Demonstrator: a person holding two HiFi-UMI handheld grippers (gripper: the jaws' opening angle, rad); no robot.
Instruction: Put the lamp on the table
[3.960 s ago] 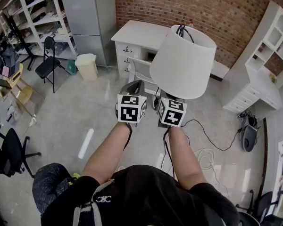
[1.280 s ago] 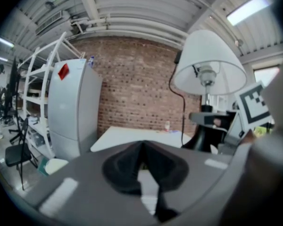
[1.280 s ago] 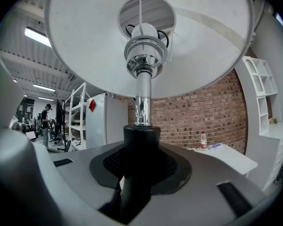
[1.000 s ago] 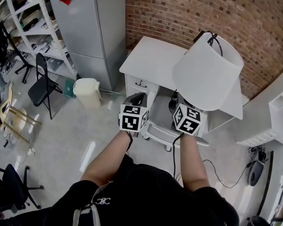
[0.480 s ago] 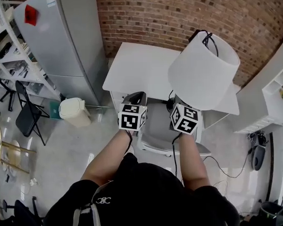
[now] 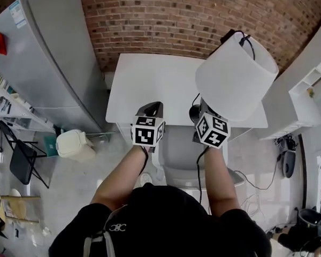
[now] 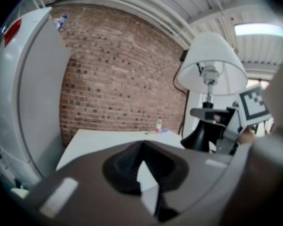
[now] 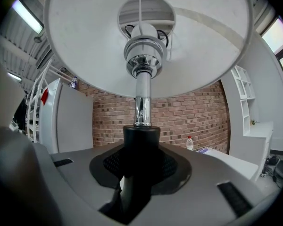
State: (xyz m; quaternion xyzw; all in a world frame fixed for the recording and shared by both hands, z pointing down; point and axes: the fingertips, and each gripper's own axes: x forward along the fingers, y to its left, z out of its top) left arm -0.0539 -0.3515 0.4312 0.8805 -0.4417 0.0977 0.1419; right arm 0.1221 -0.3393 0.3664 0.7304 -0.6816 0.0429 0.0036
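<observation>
The lamp (image 6: 235, 76) has a white shade, a chrome stem and a black base (image 6: 194, 113), and it leans to the right. My right gripper (image 6: 202, 114) is shut on the black neck of the lamp (image 8: 141, 140) and holds it in the air over the near edge of the white table (image 6: 150, 84). In the left gripper view the lamp (image 7: 210, 65) hangs at the right. My left gripper (image 6: 152, 107) floats beside it at the table's near edge, with its tips (image 7: 142, 145) together and nothing between them.
A grey fridge (image 6: 43, 63) stands left of the table and a brick wall (image 6: 166, 15) behind it. A small bottle (image 7: 159, 124) stands at the table's far right. A grey chair (image 6: 182, 149) is tucked under the near edge, a white bin (image 6: 75, 143) is at the left, and white shelving (image 6: 310, 90) at the right.
Both grippers and the lamp have travelled toward the table and now hang over its near edge. The fridge and brick wall have drawn closer. The grip on the lamp is unchanged.
</observation>
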